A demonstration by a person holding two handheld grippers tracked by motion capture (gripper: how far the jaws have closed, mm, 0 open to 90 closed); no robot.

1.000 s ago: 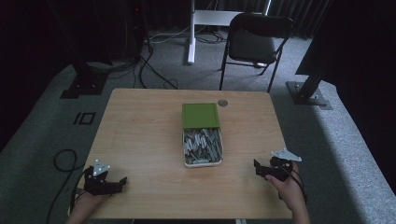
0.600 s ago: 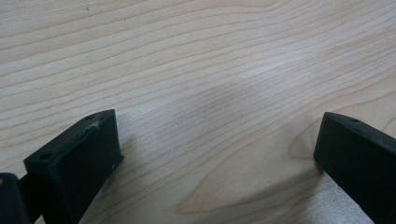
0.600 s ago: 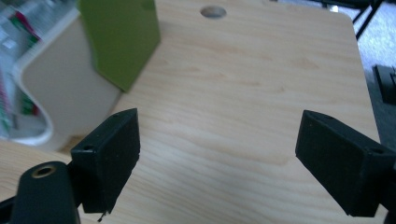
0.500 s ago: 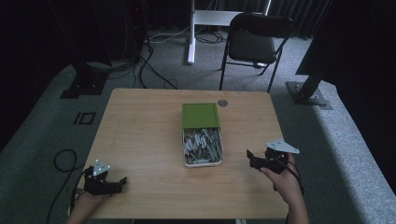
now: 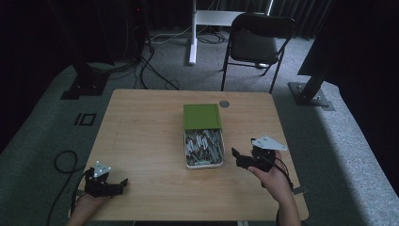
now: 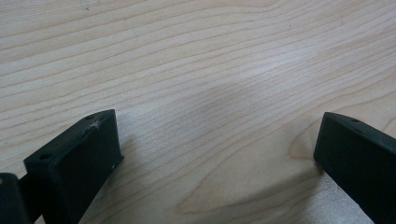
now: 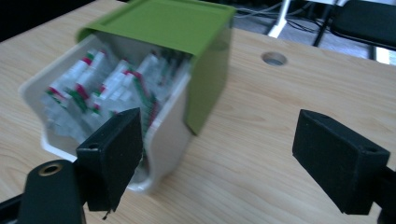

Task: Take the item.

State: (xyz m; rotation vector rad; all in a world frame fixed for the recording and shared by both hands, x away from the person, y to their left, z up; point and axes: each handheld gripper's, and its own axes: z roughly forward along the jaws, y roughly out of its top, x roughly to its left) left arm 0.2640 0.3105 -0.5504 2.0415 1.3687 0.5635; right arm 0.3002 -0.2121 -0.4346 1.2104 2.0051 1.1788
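Note:
A white box (image 5: pixel 203 148) (image 7: pixel 168 140) lies at the table's middle, its green lid (image 5: pixel 202 116) (image 7: pixel 177 23) slid halfway off toward the far side. Several small white items with red and green marks (image 7: pixel 107 84) fill the uncovered half. My right gripper (image 5: pixel 235 157) (image 7: pixel 217 144) is open, just right of the box, its jaws pointing at the box's near right corner and holding nothing. My left gripper (image 5: pixel 122 182) (image 6: pixel 217 144) rests open near the front left of the table over bare wood.
The wooden table (image 5: pixel 141 136) has a round cable hole (image 5: pixel 224 103) (image 7: pixel 273 58) behind the box. A black folding chair (image 5: pixel 256 44) and a white stand (image 5: pixel 193 33) are beyond the far edge. Cables lie on the carpet.
My right gripper has moved left toward the box. The left gripper has stayed where it was.

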